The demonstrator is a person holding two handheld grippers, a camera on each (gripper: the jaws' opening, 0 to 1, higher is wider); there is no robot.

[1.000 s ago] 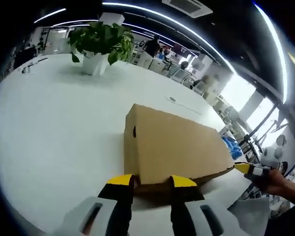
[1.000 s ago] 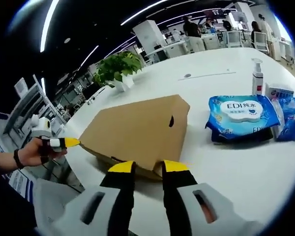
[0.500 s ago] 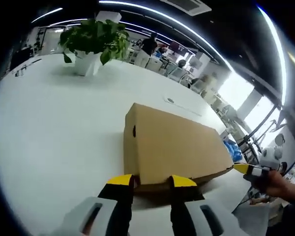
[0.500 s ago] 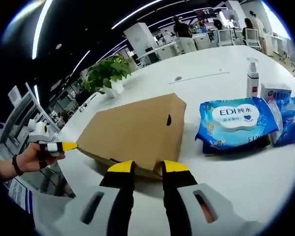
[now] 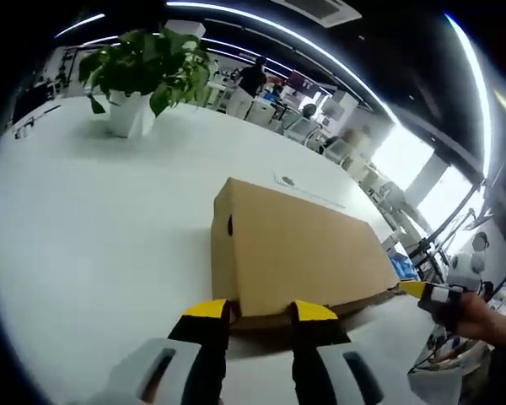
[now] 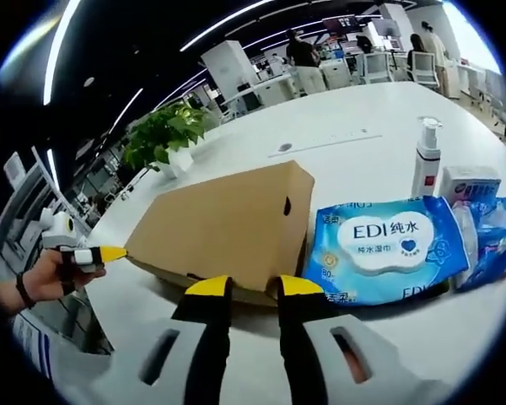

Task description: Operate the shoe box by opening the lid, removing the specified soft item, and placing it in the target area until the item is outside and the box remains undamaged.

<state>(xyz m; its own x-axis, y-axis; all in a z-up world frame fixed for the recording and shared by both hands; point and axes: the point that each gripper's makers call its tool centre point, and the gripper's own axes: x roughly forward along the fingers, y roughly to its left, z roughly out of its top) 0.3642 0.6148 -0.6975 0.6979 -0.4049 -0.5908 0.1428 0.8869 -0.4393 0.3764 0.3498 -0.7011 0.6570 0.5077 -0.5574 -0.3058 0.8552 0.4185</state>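
A brown cardboard shoe box (image 5: 304, 245) lies shut on the white table (image 5: 84, 219); it has a small hole in its end wall. My left gripper (image 5: 260, 310) stands open, its yellow tips at the near lower edge of the lid. My right gripper (image 6: 253, 287) is open too, its tips at the lid's edge on the box (image 6: 228, 224). A hand holds the right gripper (image 5: 415, 289) at the box's right corner. The left gripper (image 6: 110, 253) points at the left corner. What is inside the box is hidden.
A blue pack of EDI wet wipes (image 6: 384, 249) lies against the box's right side. Behind it are a pump bottle (image 6: 426, 156), a small white carton (image 6: 468, 181) and a blue packet (image 6: 493, 228). A potted plant (image 5: 135, 67) stands at the far end. People sit in the background.
Both views have swung while the box keeps its place at the jaws. The plant has slid left in both views. The wipes pack, earlier apart from the box, now lies against it.
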